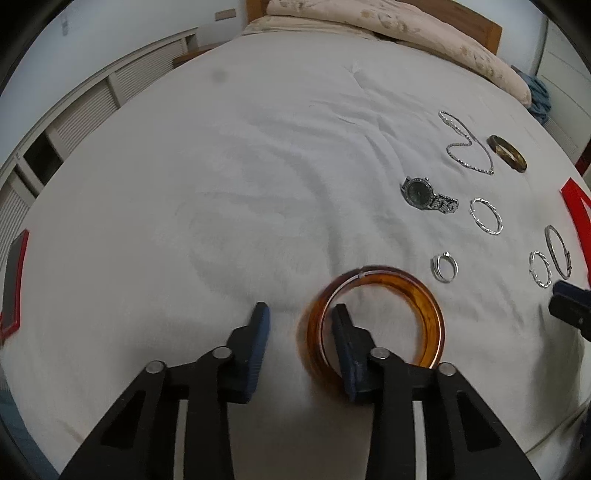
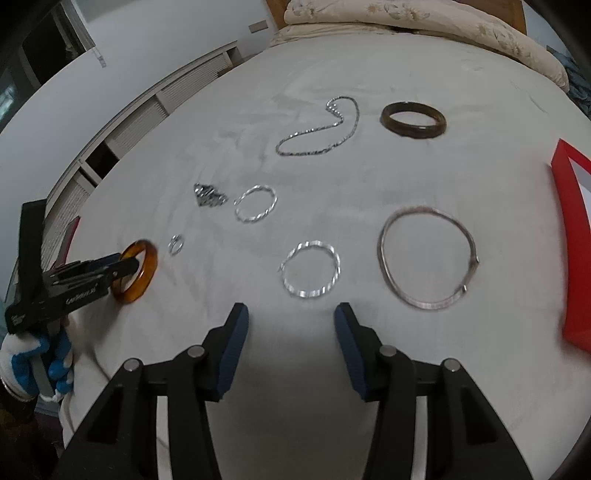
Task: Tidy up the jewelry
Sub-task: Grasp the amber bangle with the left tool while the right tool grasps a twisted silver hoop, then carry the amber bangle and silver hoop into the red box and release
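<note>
An amber bangle [image 1: 428,306] stands tilted on the white bed sheet; my left gripper [image 1: 301,314] is open with its right finger [image 1: 343,325] inside the ring and the rim between the jaws. The bangle [image 2: 147,266] also shows at the left of the right wrist view. My right gripper [image 2: 290,314] is open and empty, just in front of a twisted silver hoop [image 2: 310,267] and a large thin silver bangle [image 2: 428,256]. Farther off lie a watch [image 1: 424,194], a silver chain [image 2: 321,127], a dark bangle [image 2: 413,120], another hoop [image 2: 256,204] and a small ring [image 2: 176,244].
A red tray [image 2: 576,236] sits at the right edge of the bed, another red tray [image 1: 14,280] at the left edge. Pillows [image 1: 388,26] lie at the head. White louvred cabinets [image 1: 92,99] stand beyond the left side.
</note>
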The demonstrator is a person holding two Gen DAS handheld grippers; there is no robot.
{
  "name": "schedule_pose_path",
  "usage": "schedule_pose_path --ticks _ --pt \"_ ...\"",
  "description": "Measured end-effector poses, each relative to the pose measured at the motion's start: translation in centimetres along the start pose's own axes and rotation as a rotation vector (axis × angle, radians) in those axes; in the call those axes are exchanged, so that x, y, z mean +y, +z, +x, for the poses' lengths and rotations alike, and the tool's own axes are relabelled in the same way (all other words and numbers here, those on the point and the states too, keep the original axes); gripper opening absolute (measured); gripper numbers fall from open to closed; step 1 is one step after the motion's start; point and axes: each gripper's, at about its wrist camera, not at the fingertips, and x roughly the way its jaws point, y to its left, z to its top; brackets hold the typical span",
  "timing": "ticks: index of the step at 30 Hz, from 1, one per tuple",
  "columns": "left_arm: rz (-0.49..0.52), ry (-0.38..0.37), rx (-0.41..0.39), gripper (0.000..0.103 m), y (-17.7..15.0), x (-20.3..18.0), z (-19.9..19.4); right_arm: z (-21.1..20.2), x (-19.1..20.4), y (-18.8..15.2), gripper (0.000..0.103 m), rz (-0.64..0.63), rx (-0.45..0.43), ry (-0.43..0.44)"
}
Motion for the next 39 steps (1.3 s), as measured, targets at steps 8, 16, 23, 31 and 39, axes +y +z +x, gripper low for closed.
schedule_pose_path --ticks 8,16,23,31,39 --pt "-0.024 -0.003 -0.013 0.012 2.3 0.1 1.6 2.5 0.6 1.9 0.041 -0.006 -0.011 -0.064" --pt "-0.061 -0.005 -0.023 0.011 2.2 0.2 0.9 3.0 1.1 2.5 0.038 -0.027 -0.006 -0.088" --pt "-0.071 0.0 -0.044 0.01 1.5 -0.3 -1.6 0.1 1.5 2.1 0.037 -0.04 -0.031 -0.041" --pt "-0.051 -0.009 -0.115 0.01 0.8 -2.8 -7.2 -5.6 1.5 0.6 0.037 -0.047 -0.089 -0.03" --pt "0.012 -0.033 -0.182 0.01 0.7 -7.7 -11.7 -12.3 -0.4 -1.4 0.037 -0.043 -0.175 -0.058"
